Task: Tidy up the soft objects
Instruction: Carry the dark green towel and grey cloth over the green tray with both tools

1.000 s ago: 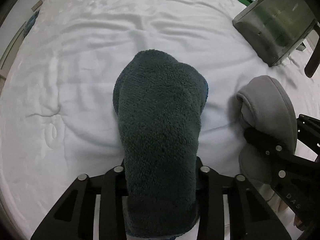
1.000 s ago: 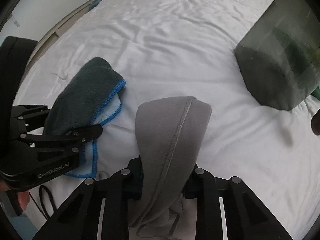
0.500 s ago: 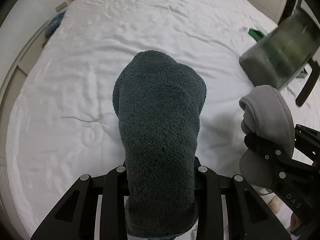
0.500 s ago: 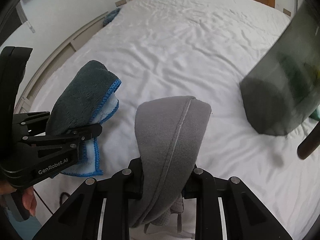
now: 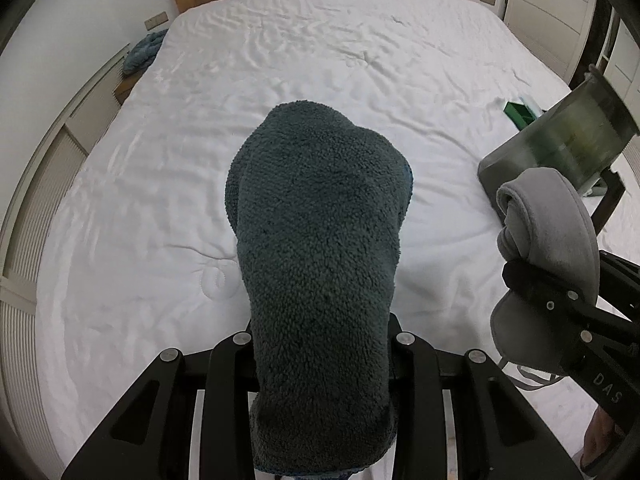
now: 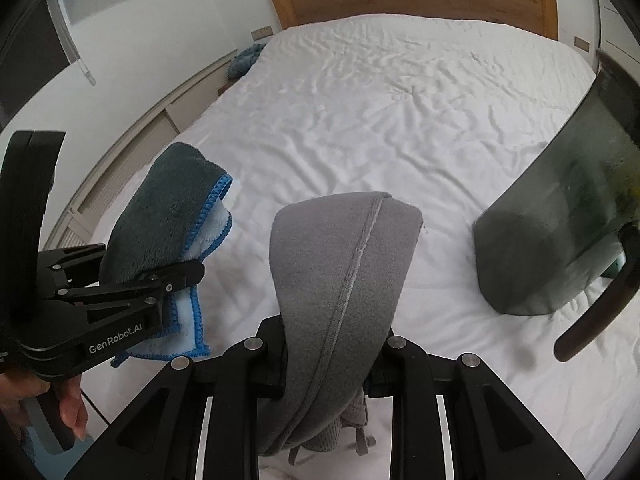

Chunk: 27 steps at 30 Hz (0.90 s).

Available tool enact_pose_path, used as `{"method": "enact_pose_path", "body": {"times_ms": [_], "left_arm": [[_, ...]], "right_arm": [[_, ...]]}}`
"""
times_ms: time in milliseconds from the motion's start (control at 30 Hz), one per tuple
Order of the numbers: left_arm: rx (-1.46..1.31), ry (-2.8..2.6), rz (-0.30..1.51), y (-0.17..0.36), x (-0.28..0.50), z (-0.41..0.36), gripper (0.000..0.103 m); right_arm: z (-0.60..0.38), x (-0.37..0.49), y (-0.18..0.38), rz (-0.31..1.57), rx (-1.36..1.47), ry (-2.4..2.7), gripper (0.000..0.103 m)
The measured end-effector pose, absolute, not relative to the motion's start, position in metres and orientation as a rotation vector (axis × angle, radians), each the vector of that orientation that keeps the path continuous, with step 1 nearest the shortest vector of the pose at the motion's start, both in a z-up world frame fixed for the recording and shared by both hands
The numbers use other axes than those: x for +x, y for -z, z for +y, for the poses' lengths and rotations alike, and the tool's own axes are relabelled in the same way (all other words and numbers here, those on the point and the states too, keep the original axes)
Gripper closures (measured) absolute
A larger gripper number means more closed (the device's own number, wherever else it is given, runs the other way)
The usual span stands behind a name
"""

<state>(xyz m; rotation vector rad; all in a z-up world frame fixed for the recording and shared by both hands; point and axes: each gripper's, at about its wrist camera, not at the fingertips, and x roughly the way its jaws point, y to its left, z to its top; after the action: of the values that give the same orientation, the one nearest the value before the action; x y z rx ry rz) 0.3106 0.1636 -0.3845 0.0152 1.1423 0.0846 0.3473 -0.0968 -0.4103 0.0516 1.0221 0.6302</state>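
Carry step: above the white bed (image 5: 168,208), the left hand-held gripper (image 5: 322,344) clamps a dark teal towel (image 5: 320,240); the right hand-held gripper (image 6: 326,344) grips a grey cloth (image 6: 340,264); next, likely, the dark bin (image 6: 560,232) at right, needing a lowered, aligned release.

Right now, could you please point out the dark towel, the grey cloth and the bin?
dark towel (image 5: 320,240), left wrist view, fluffy top.
grey cloth (image 6: 340,248), right wrist view, beside seam.
bin (image 6: 560,220), right wrist view, side wall.

"GenRobot.AI" stands in white on the left gripper (image 6: 188,276), behind its fingers; "DAS" on the right gripper (image 5: 520,276).
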Motion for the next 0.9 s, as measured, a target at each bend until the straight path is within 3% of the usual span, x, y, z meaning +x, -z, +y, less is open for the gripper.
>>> {"method": "enact_pose_path", "body": {"times_ms": [900], "left_arm": [[-0.052,-0.131,1.129,0.308,0.259,0.097,0.075]], "right_arm": [[-0.207,0.330,0.342,0.961,0.005,-0.799,0.080]]}}
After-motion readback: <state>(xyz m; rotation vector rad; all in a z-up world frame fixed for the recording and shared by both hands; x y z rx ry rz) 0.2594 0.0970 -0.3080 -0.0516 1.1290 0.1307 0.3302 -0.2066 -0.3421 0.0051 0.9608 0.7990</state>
